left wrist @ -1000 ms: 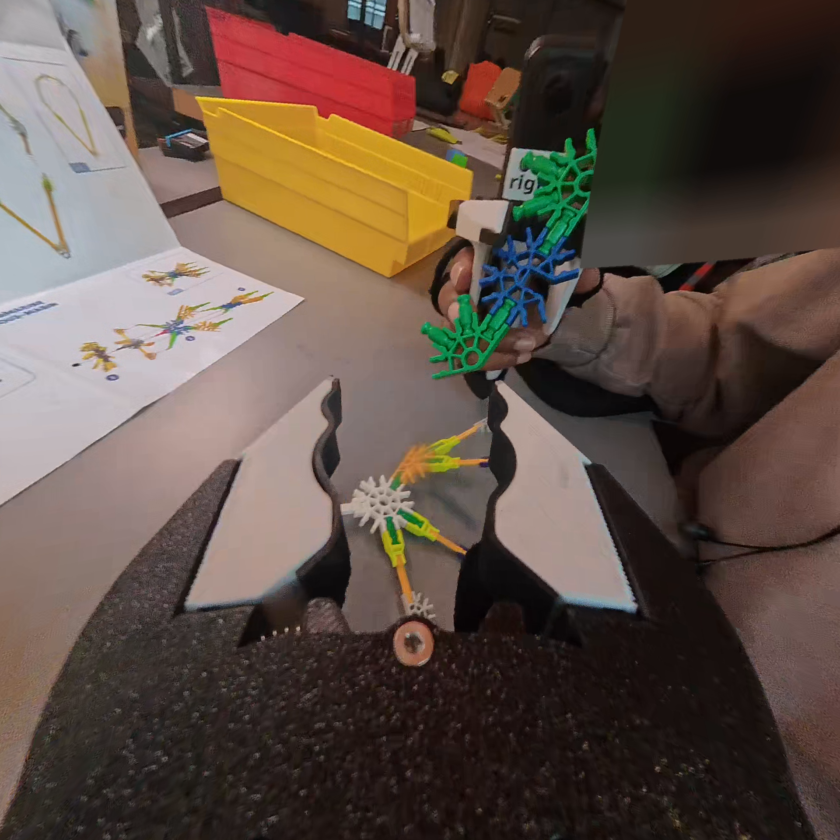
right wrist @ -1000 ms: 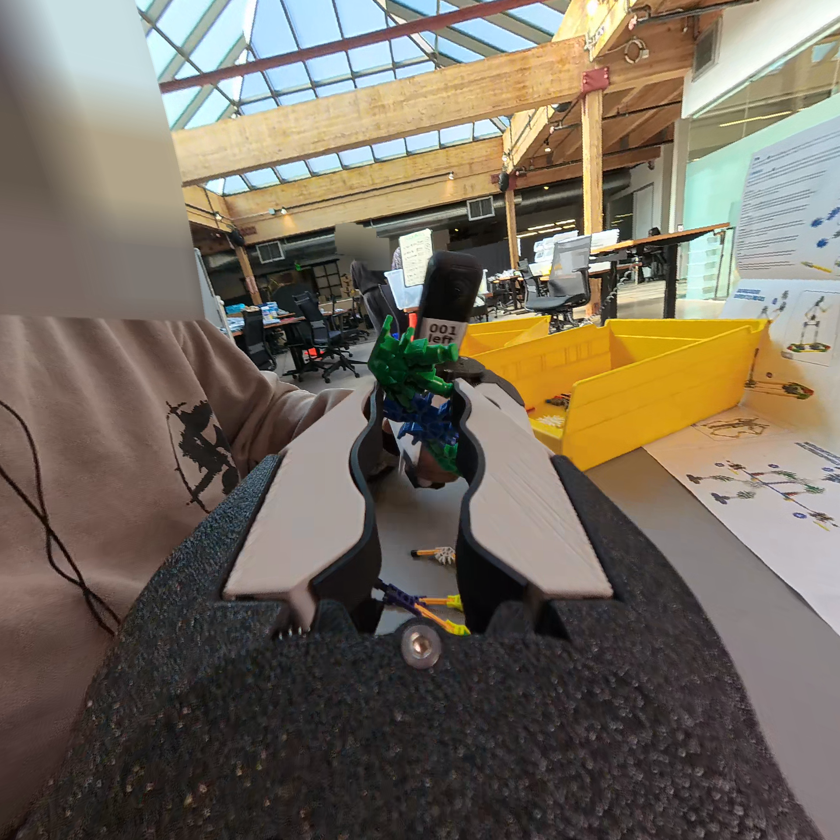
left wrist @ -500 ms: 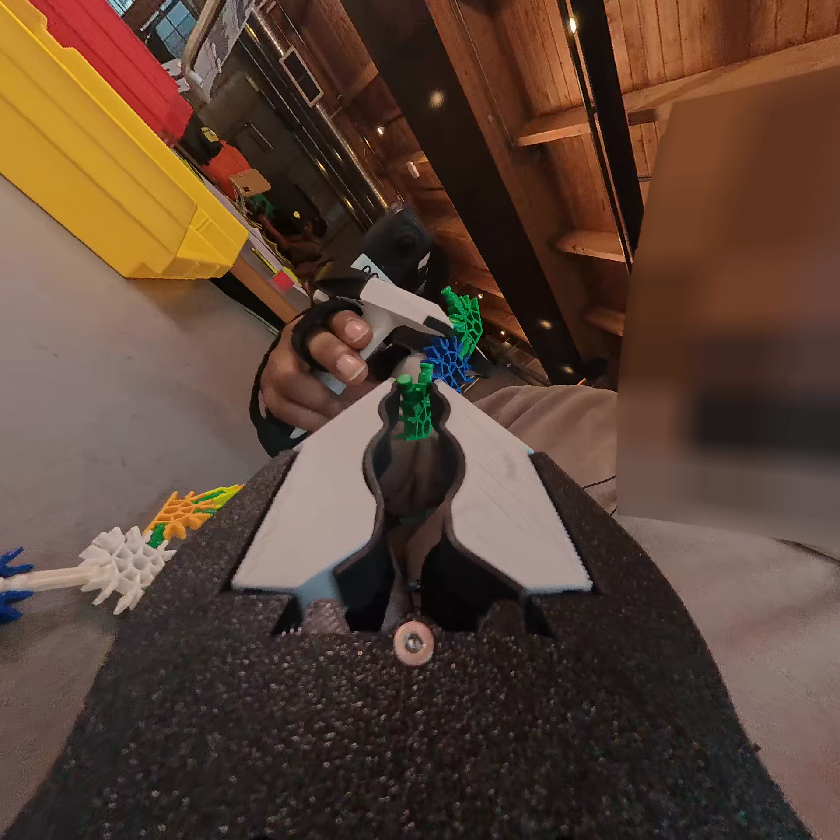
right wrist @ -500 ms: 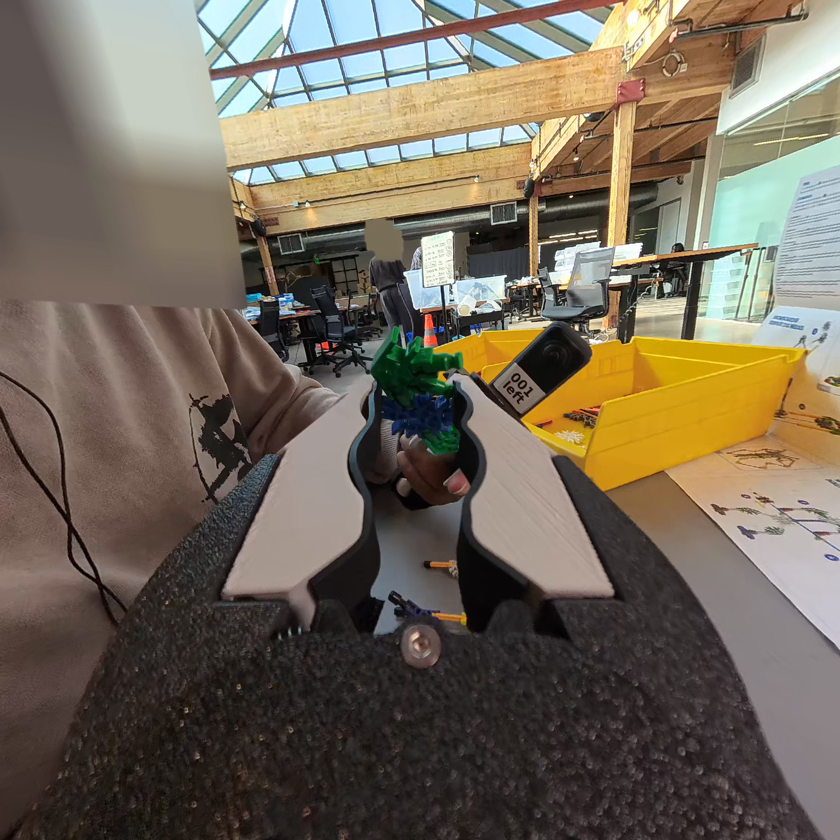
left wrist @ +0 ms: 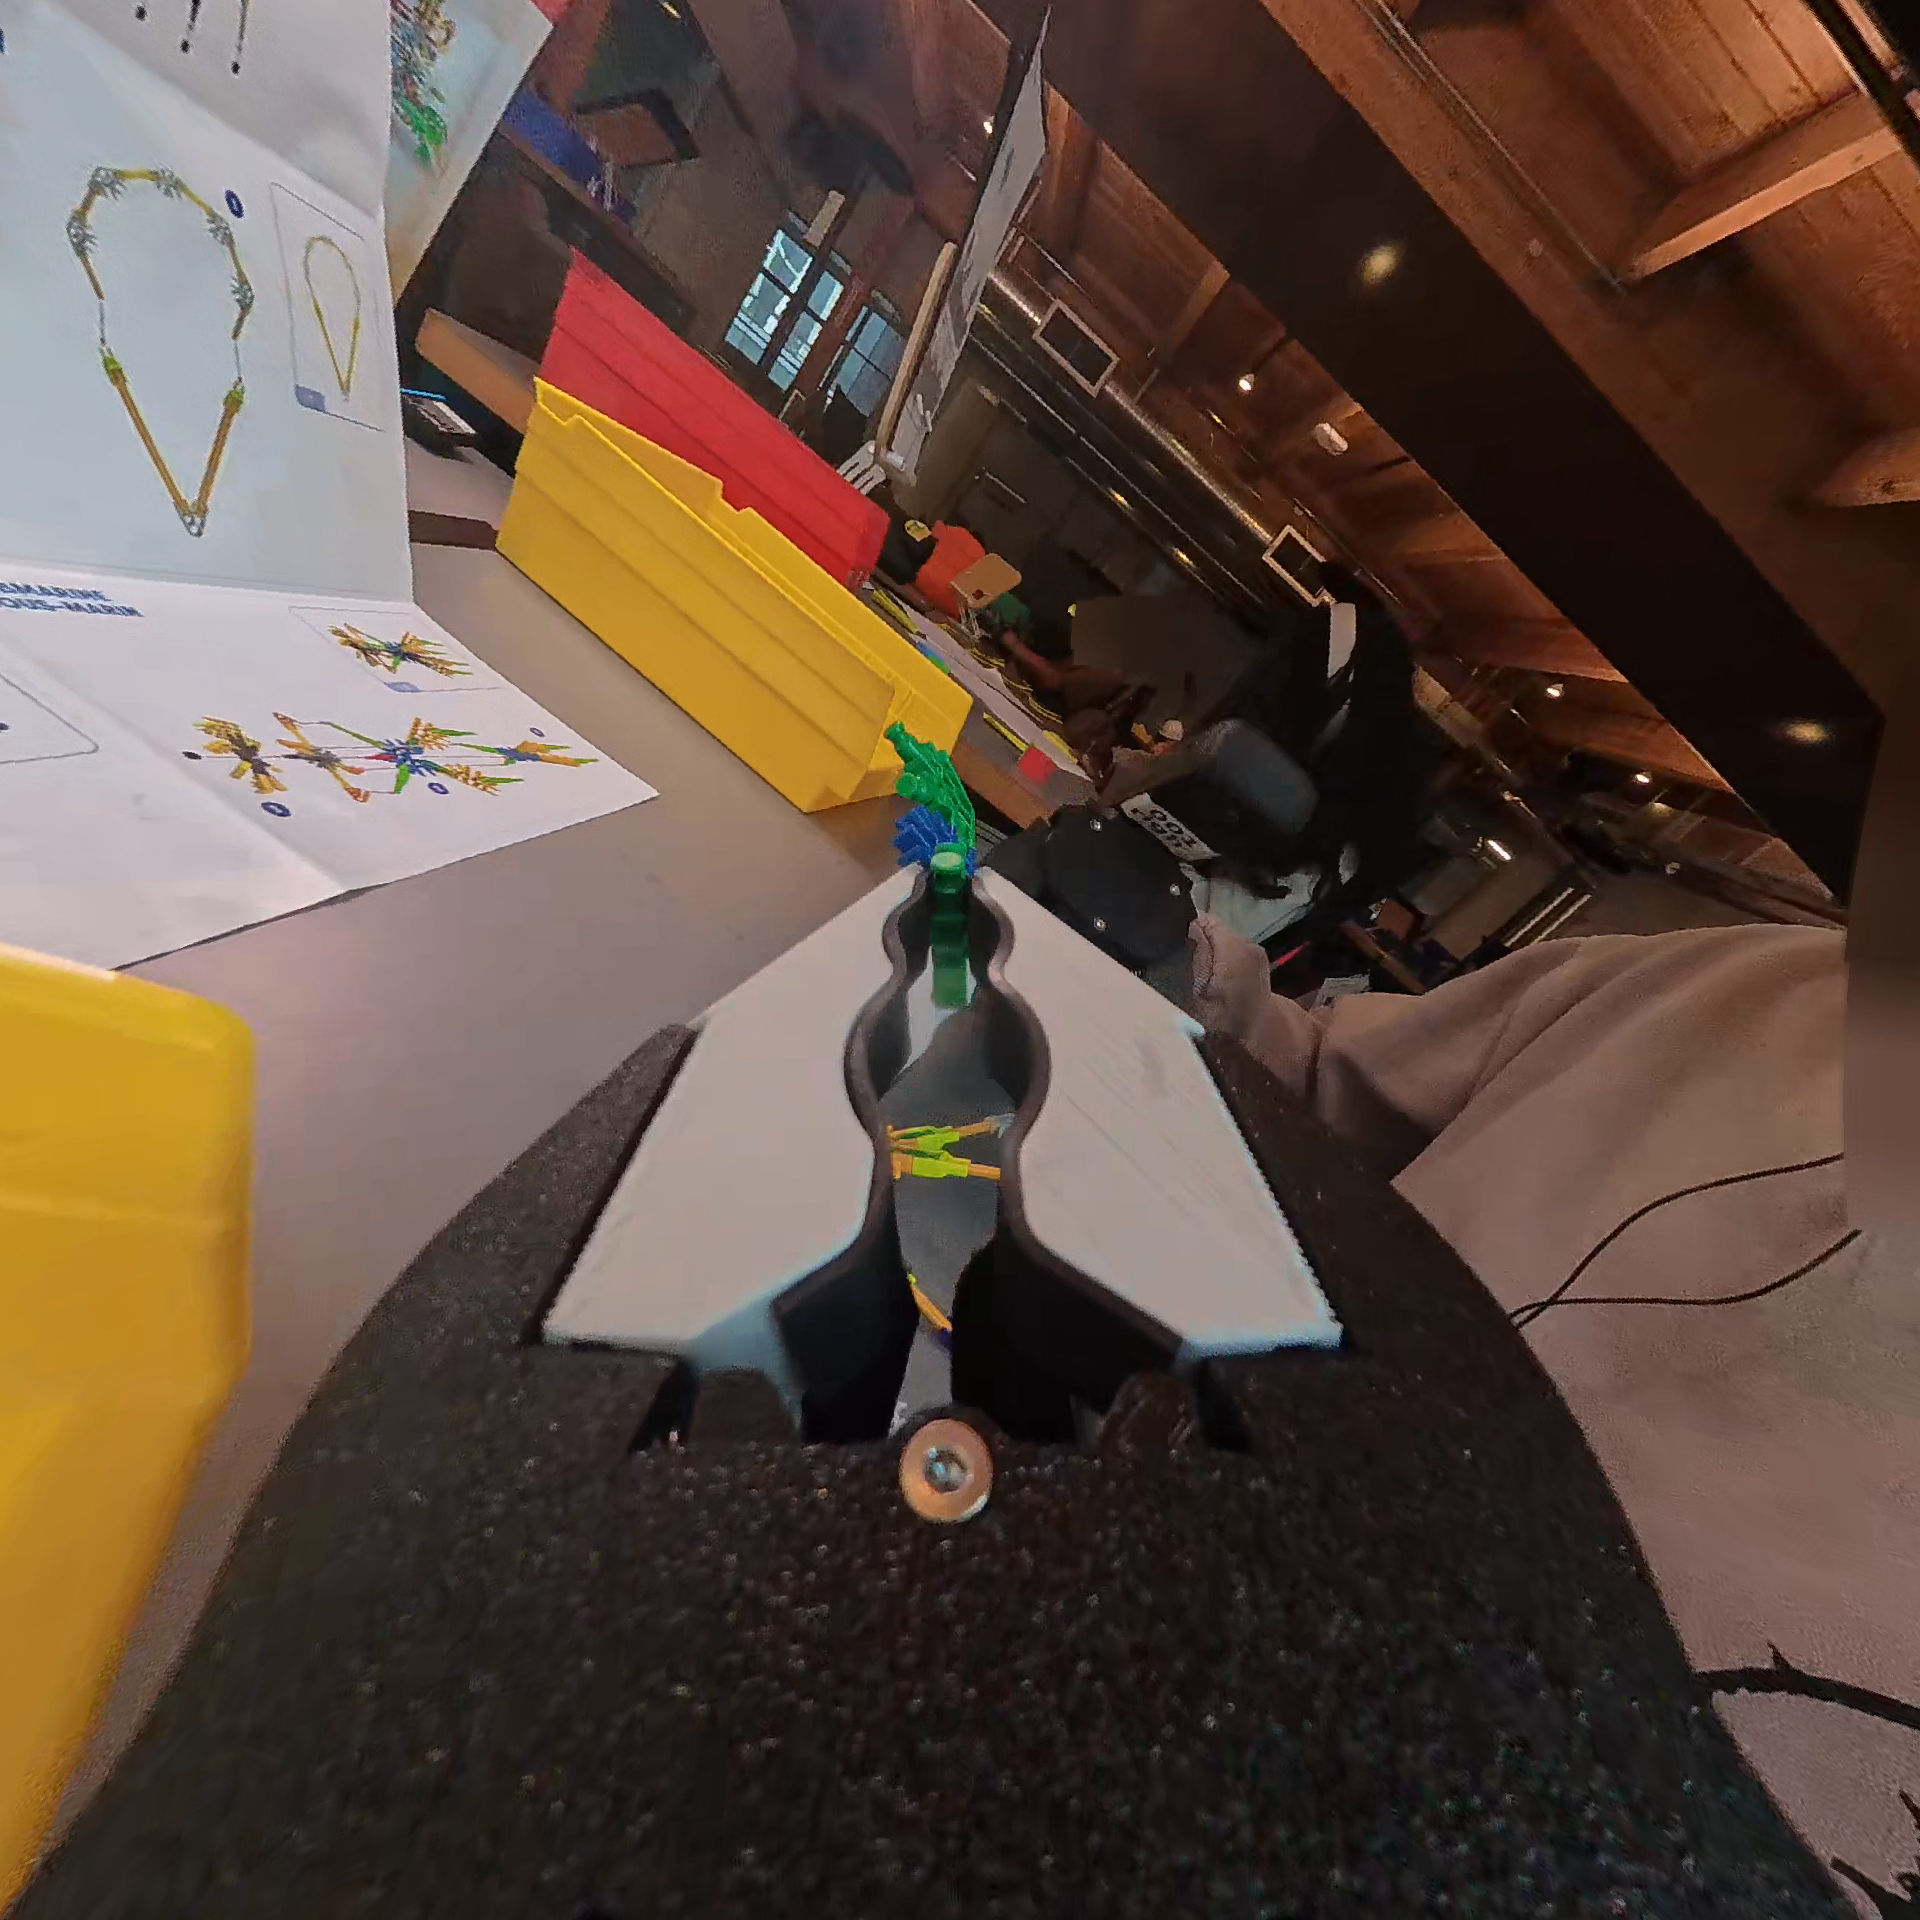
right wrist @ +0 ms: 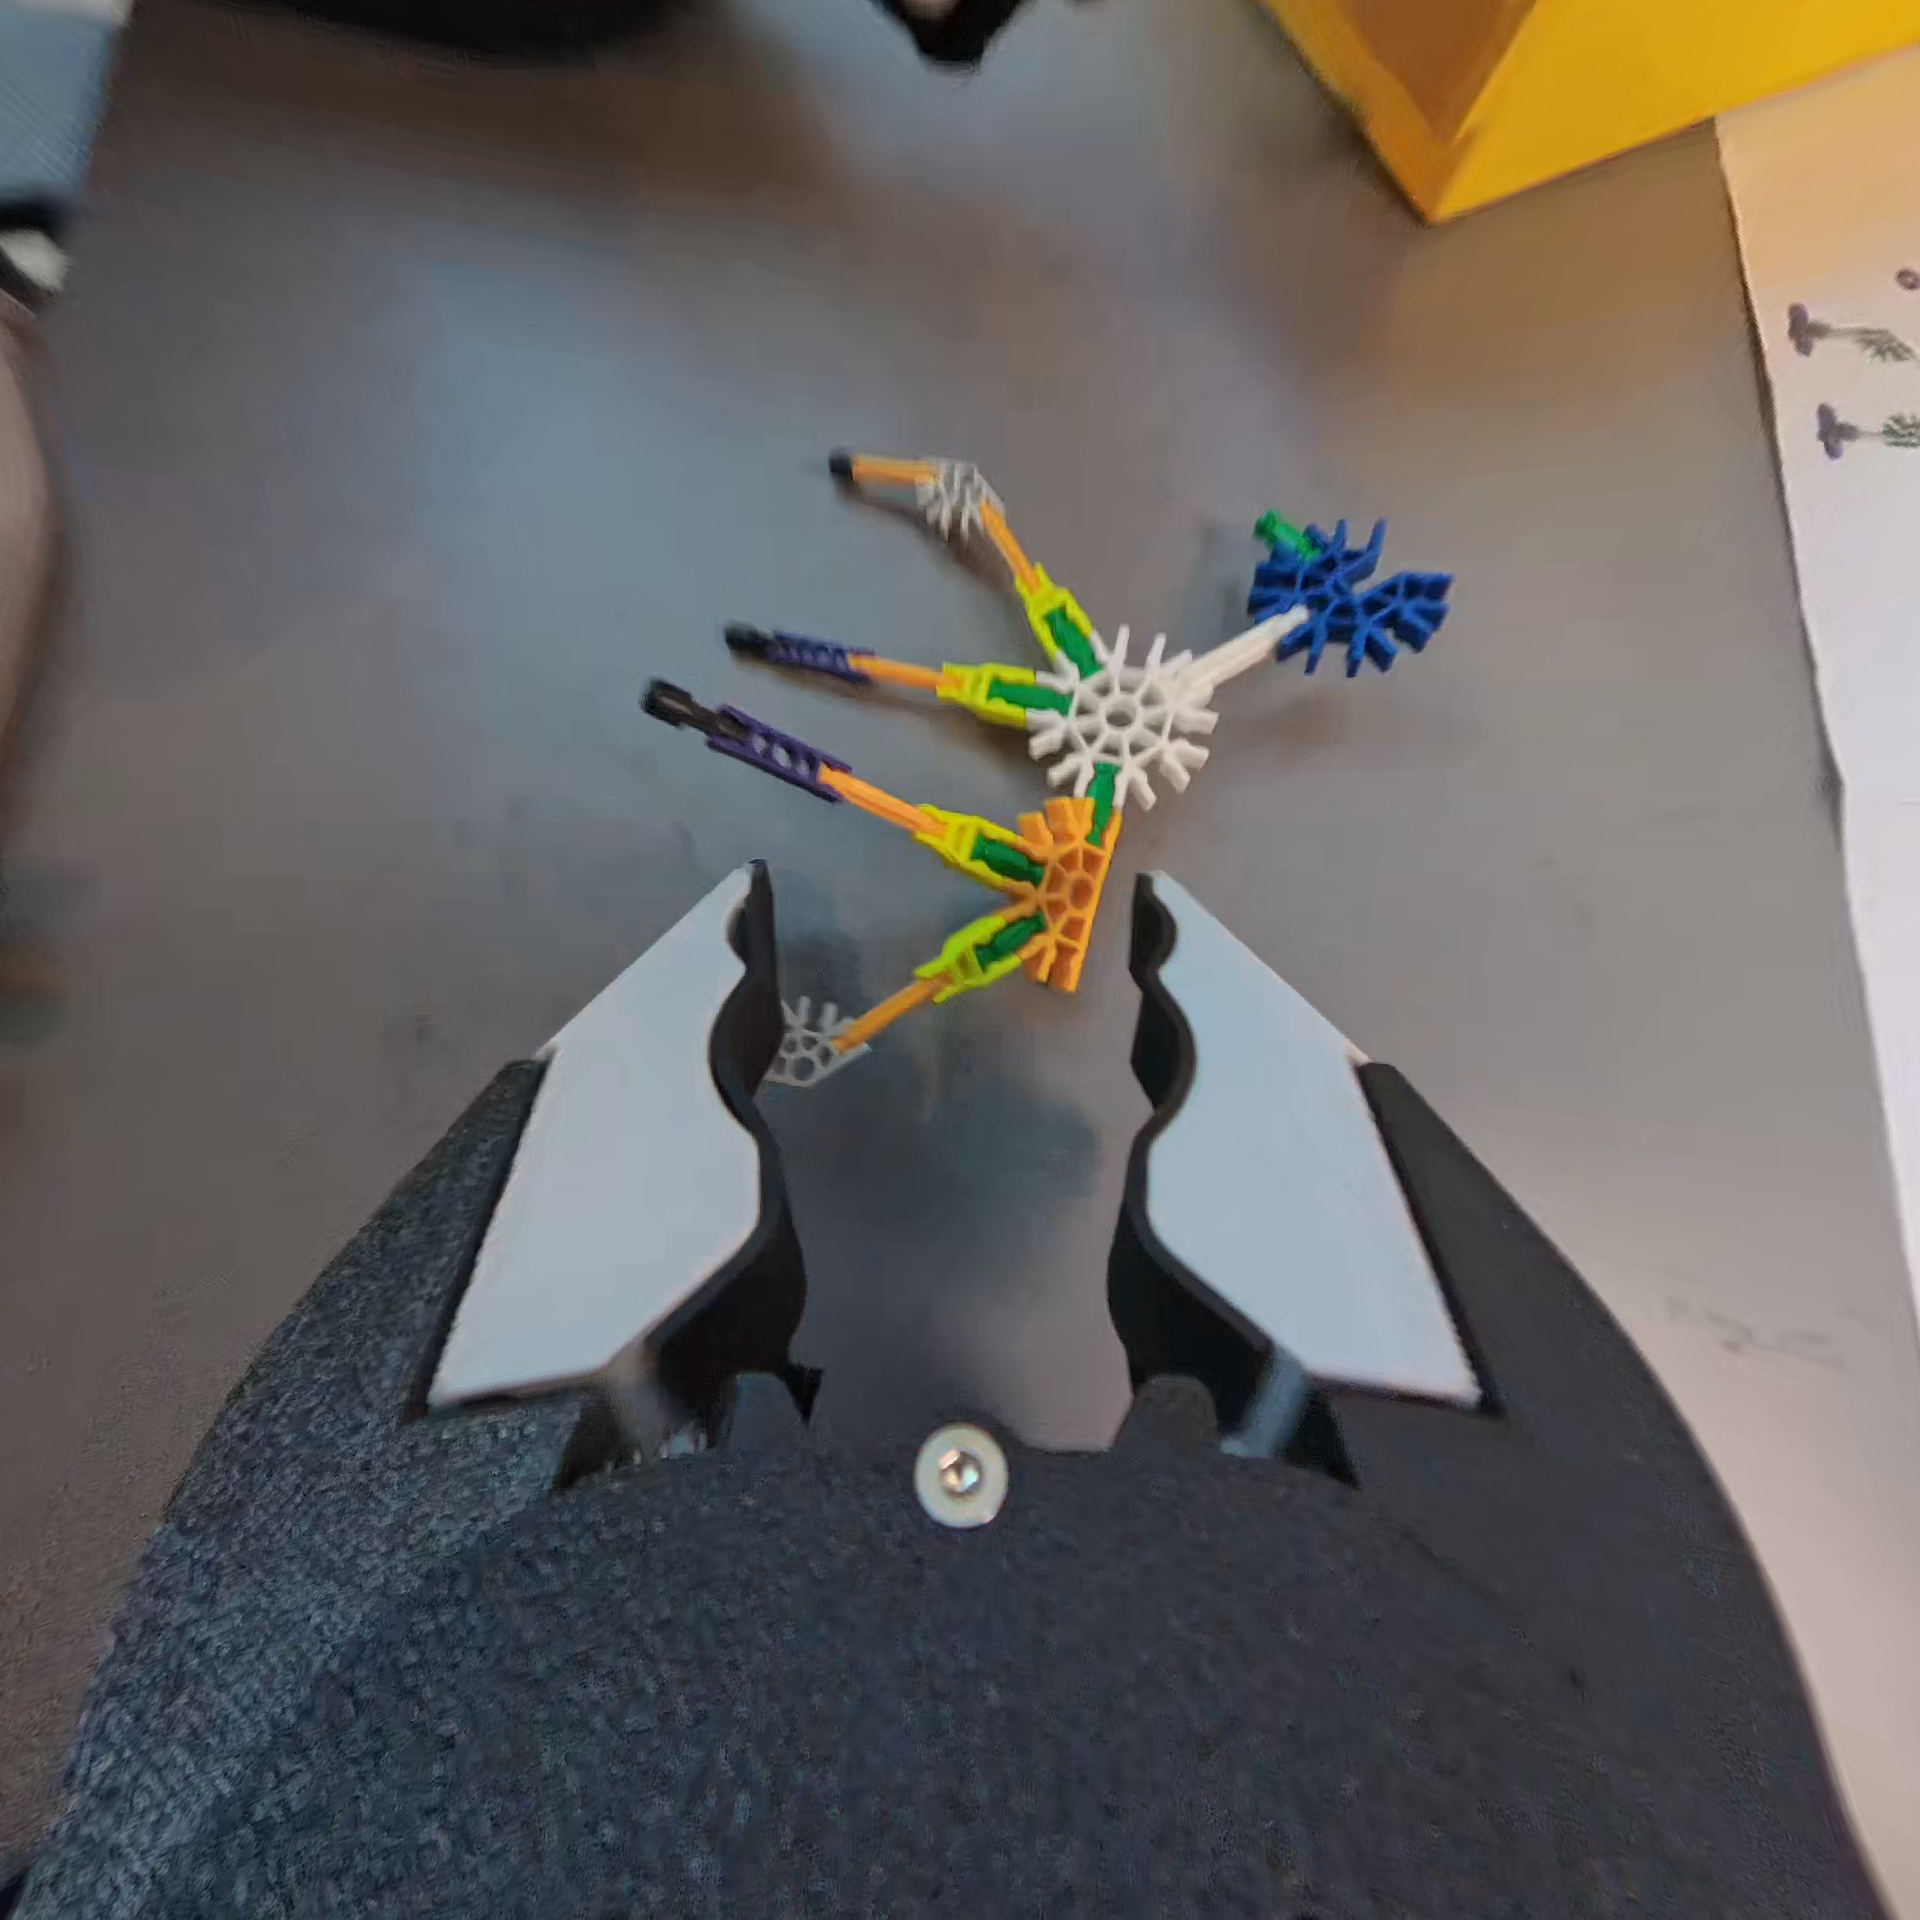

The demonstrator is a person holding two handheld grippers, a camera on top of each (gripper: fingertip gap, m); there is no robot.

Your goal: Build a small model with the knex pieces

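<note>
My left gripper (left wrist: 948,883) is shut on the green rod end of a green and blue connector piece (left wrist: 928,795), which sticks out past the fingertips above the grey table (left wrist: 520,997). My right gripper (right wrist: 945,883) is open and empty. It points down at a rod-and-connector toy assembly on the table, with a white snowflake hub (right wrist: 1122,717), an orange fan connector (right wrist: 1065,904) lying between and just ahead of its fingertips, and a blue connector (right wrist: 1351,603). Part of that assembly (left wrist: 940,1153) shows through the left jaws. The right gripper's black body (left wrist: 1112,883) shows just beyond the left tips.
A yellow bin (left wrist: 717,623) and a red bin (left wrist: 707,405) stand at the back. Instruction sheets (left wrist: 312,748) lie left. A blurred yellow bin (left wrist: 104,1247) is close at left. A bin corner (right wrist: 1558,94) and sheet (right wrist: 1849,623) sit right of the assembly. A beige sleeve (left wrist: 1455,1039) is at right.
The green and blue piece passed from the right gripper to the left, which closed on it. The right gripper opened and swung down over the assembly on the table.
</note>
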